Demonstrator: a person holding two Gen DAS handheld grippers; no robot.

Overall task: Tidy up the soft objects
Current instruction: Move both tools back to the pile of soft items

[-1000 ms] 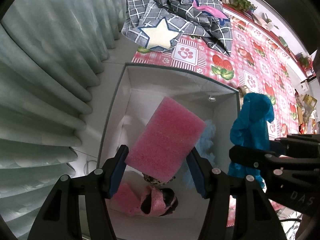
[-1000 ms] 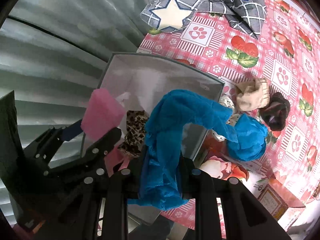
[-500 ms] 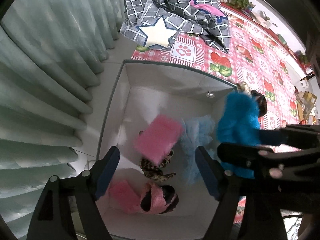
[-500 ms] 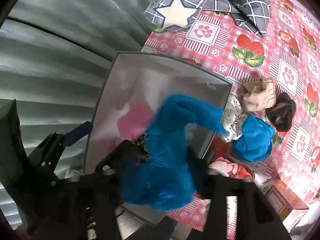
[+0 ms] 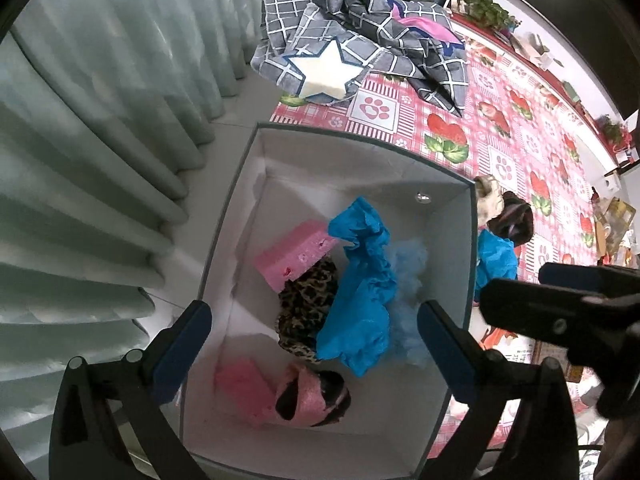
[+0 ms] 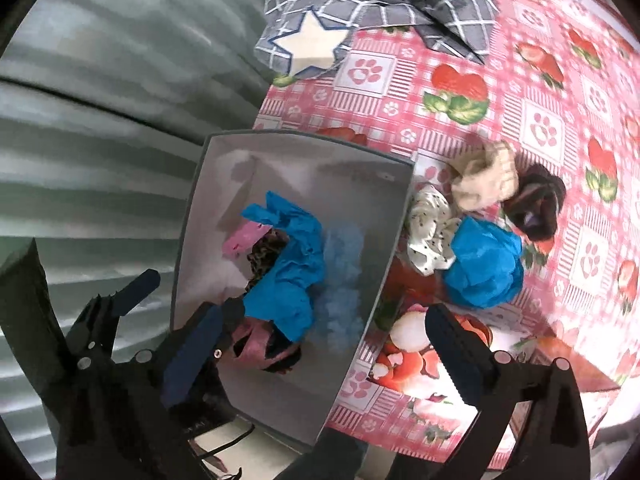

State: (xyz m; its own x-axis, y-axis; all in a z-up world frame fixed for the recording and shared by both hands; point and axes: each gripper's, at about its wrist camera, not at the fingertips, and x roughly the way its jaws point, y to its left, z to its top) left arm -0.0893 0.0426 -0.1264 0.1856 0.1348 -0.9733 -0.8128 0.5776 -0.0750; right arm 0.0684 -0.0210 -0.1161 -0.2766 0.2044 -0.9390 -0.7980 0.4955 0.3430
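Both grippers are pointed steeply down over an open white box (image 5: 240,216) that stands at the edge of a worktop covered by a pink strawberry-and-paw-print cloth (image 6: 540,128). The left gripper (image 5: 312,338) is seen with its jaws opening wide, nothing pressed between its blue pads; the box interior lies below the gap. The right gripper (image 6: 320,354) is likewise opening, its pads free of any object.

Inside the box, a bright blue cloth (image 5: 360,280) is draped over a leopard-print piece (image 5: 308,300), with a pink foam sponge (image 5: 292,254) leaning just beside it against the far side. A pale blue fluffy item (image 5: 408,276) is tucked against the right wall, and a pink-and-black soft item (image 5: 308,398) lies at the near end.

On the worktop just outside the box, a white dotted fabric (image 6: 430,232), a second blue cloth bundle (image 6: 484,266), a beige knit item (image 6: 484,180) and a dark maroon item (image 6: 536,204) are clustered, touching one another. Further back, a grey checked blanket with a white star (image 5: 320,68) is heaped.
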